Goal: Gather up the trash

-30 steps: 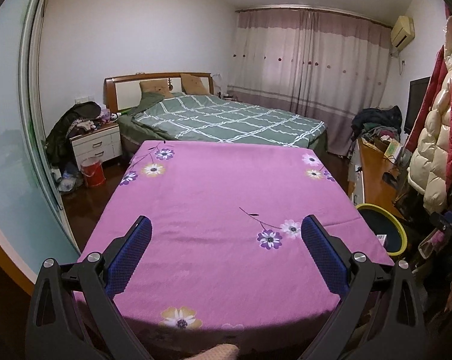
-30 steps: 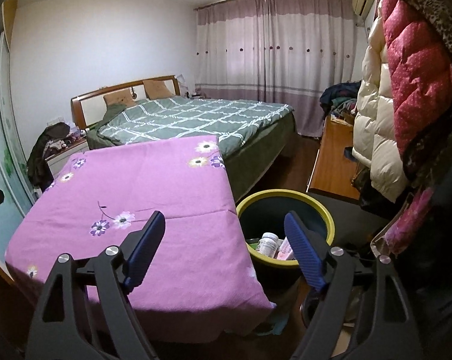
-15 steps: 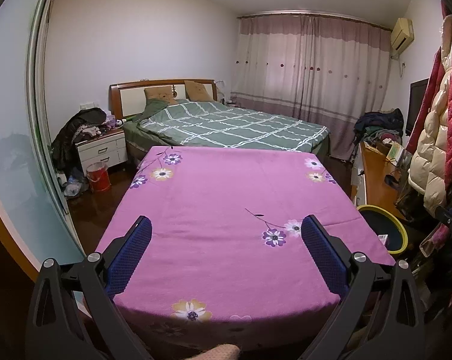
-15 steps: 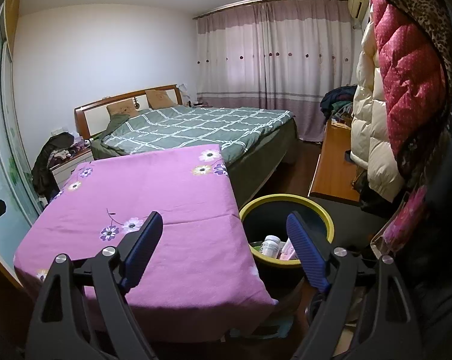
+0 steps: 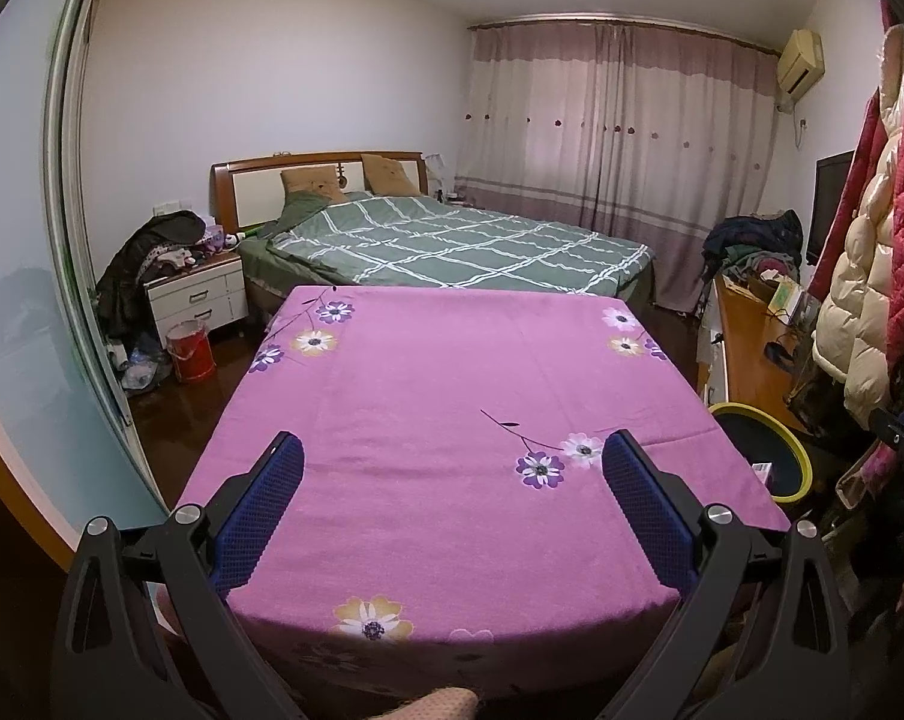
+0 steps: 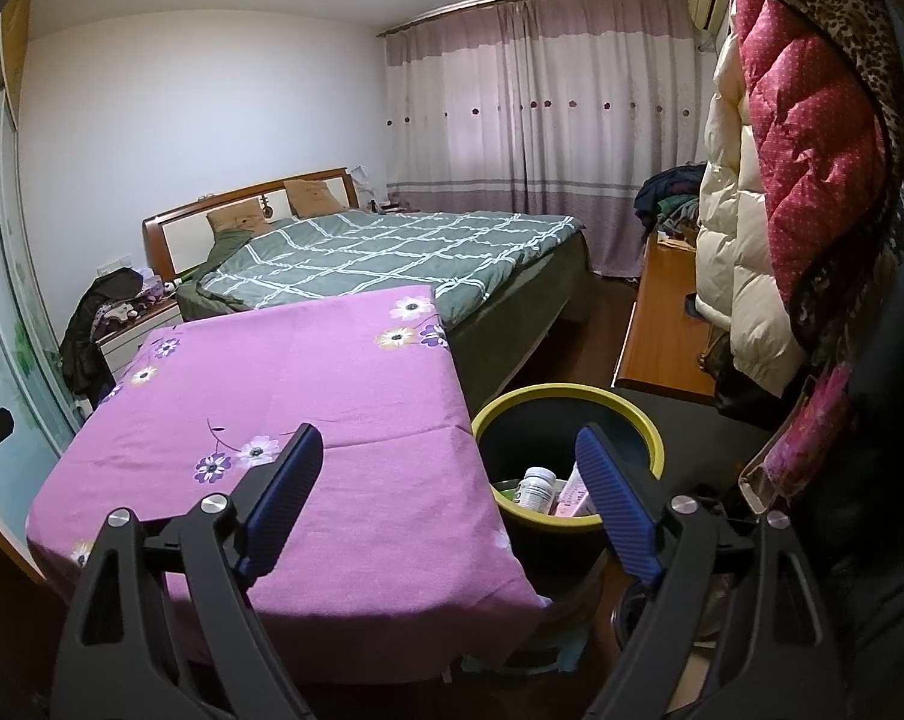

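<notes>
Left tool (image 5: 452, 468) gaped wide and empty over the purple-clothed table (image 5: 452, 372), right tool (image 6: 449, 468) likewise spread empty, yellow-rimmed bin (image 6: 631, 414) beside table held white bottle (image 6: 537, 487)

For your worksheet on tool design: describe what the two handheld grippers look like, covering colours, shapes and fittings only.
Both look alike. The left gripper and the right gripper each have two long black arms with triangular cut-outs, joined by round silver bolts. Each arm ends in a flat blue pad with a fine textured surface. No cables or printed markings show, and no sleeve is clearly visible.
</notes>
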`<control>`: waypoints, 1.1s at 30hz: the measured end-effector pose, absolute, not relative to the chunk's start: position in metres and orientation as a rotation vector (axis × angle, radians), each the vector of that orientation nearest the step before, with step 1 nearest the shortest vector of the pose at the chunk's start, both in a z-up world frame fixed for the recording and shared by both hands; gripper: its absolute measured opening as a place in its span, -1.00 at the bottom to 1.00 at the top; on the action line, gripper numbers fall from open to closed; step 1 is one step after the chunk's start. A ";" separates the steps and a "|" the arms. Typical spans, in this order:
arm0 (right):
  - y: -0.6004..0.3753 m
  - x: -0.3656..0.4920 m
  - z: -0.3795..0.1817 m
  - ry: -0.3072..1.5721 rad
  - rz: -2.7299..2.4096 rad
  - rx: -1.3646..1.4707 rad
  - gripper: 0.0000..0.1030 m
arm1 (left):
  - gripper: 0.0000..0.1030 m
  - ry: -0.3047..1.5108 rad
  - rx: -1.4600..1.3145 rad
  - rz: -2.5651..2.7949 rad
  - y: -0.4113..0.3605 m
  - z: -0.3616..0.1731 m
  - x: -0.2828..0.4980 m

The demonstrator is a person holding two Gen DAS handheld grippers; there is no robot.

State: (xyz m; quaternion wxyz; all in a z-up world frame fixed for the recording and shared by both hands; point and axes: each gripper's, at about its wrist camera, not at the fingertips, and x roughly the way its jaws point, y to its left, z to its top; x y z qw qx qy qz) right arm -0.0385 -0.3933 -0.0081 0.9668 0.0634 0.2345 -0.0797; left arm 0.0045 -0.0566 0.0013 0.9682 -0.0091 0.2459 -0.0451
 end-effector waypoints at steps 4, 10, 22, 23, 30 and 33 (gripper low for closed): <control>-0.392 -0.038 -0.008 0.475 -0.158 0.128 0.59 | 0.91 0.494 -0.019 -0.087 -0.055 0.001 0.006; -0.389 -0.035 -0.009 0.477 -0.154 0.123 0.59 | 0.91 0.492 -0.021 -0.083 -0.054 0.000 0.005; -0.387 -0.034 -0.009 0.480 -0.149 0.123 0.60 | 0.91 0.494 -0.022 -0.078 -0.053 0.000 0.005; -0.387 -0.034 -0.010 0.481 -0.149 0.123 0.60 | 0.91 0.494 -0.021 -0.079 -0.053 0.000 0.005; -0.387 -0.032 -0.011 0.485 -0.147 0.124 0.60 | 0.91 0.493 -0.025 -0.076 -0.052 -0.002 0.005; -0.387 -0.031 -0.012 0.488 -0.146 0.123 0.60 | 0.91 0.496 -0.027 -0.074 -0.051 -0.005 0.005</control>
